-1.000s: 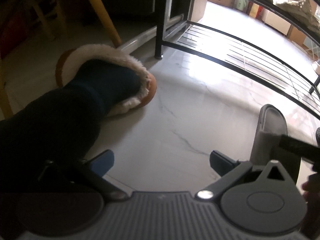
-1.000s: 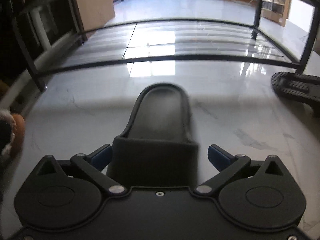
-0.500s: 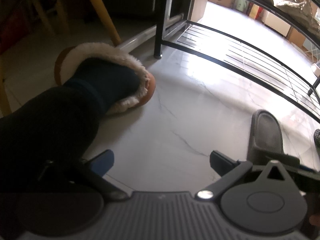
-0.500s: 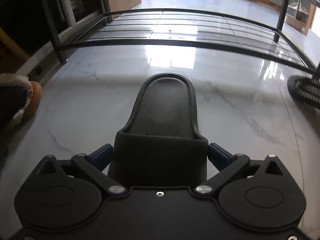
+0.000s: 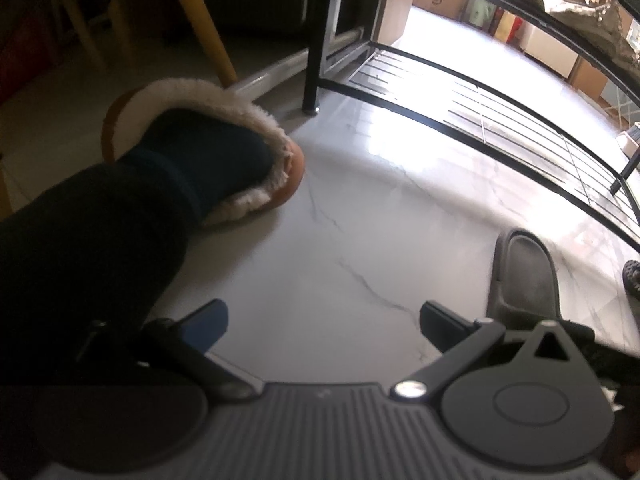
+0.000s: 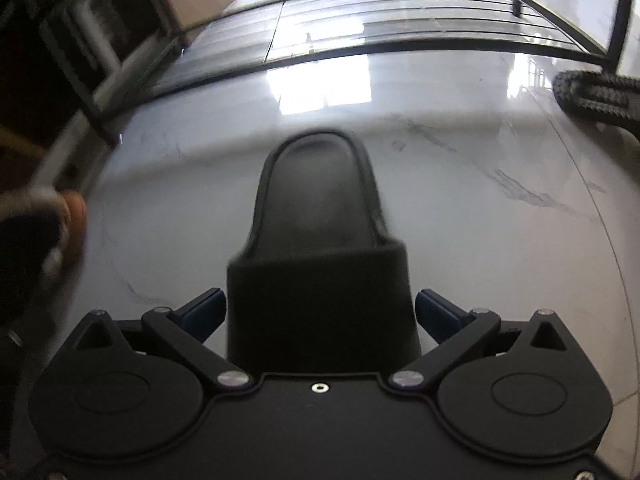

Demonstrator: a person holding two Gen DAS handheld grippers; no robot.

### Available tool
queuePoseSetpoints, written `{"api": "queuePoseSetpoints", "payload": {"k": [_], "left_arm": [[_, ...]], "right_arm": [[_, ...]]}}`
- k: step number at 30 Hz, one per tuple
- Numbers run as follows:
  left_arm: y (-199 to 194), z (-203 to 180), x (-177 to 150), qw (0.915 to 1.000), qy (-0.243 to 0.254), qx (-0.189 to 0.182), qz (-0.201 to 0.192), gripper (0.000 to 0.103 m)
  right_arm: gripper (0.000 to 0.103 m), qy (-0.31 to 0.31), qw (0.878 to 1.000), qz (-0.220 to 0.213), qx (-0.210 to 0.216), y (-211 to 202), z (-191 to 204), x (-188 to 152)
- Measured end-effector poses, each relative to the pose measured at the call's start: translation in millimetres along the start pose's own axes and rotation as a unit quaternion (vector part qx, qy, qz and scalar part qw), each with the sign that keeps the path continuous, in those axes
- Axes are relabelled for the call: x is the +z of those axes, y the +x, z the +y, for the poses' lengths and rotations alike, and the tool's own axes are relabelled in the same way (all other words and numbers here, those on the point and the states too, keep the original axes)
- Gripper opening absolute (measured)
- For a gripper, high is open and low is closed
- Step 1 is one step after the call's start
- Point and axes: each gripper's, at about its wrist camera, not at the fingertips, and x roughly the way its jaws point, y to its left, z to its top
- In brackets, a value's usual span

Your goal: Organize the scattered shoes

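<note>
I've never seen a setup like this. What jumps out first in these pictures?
Probably the dark slide sandal lying on the glossy marble floor, straddled by the open right gripper. To the left, the person's own foot wears a fleece-lined brown slipper. Beyond both stands a low black metal shoe rack, catching bright window glare.

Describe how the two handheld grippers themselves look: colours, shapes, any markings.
The left gripper has a grey ribbed body, black linkage arms with silver pivot screws, round black discs with triangular cut-outs, and blue fingers. The right gripper has the same shape, but its body is smooth black with a small centre screw. No cables, lettering or sleeves are visible.
</note>
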Motion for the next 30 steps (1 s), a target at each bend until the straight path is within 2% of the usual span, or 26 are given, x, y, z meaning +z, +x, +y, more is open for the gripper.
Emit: {"api": "queuePoseSetpoints", "payload": {"k": [3, 5, 10, 12, 14, 16, 20, 22, 24, 27, 28, 30], "left_arm": [[-1, 0, -2, 1.0, 0.004, 0.002, -0.007, 0.102], [1, -2, -3, 1.0, 0.008, 0.004, -0.003, 0.102], [-3, -18, -5, 0.9994, 0.033, 0.006, -0.004, 0.102], [-7, -33, -4, 0.9981, 0.06, 0.01, -0.005, 0.102], [-15, -50, -2, 0.9961, 0.086, 0.012, -0.017, 0.102], [-24, -70, 1, 0.9936, 0.107, 0.005, -0.033, 0.102], [-35, -131, 9, 0.9867, 0.155, -0.022, -0.044, 0.102], [-38, -164, 10, 0.9809, 0.185, -0.035, -0.05, 0.102], [-40, -202, 8, 0.9724, 0.222, -0.05, -0.053, 0.102], [-42, -254, -1, 0.9576, 0.272, -0.075, -0.056, 0.102], [-44, -274, -7, 0.9493, 0.296, -0.084, -0.063, 0.102], [-48, -321, -25, 0.9225, 0.361, -0.098, -0.096, 0.102]], "right_arm": [[0.103, -0.01, 0.998, -0.048, 0.033, -38, -8, 12], [0.103, -0.018, 0.996, -0.065, 0.055, -57, -19, 16], [0.103, 0.021, 0.991, -0.088, 0.094, -106, -100, 24], [0.103, 0.066, 0.988, -0.099, 0.103, -121, -148, 24], [0.103, 0.123, 0.98, -0.117, 0.102, -134, -194, 21], [0.103, 0.167, 0.972, -0.132, 0.103, -141, -222, 17], [0.103, 0.272, 0.938, -0.183, 0.111, -157, -284, -1], [0.103, 0.314, 0.918, -0.213, 0.116, -161, -306, -13], [0.103, 0.348, 0.891, -0.247, 0.156, -165, -325, -25], [0.103, 0.339, 0.886, -0.278, 0.153, -172, -328, -29], [0.103, 0.333, 0.884, -0.296, 0.141, -175, -327, -29], [0.103, 0.316, 0.874, -0.357, 0.093, -189, -325, -33]]}}
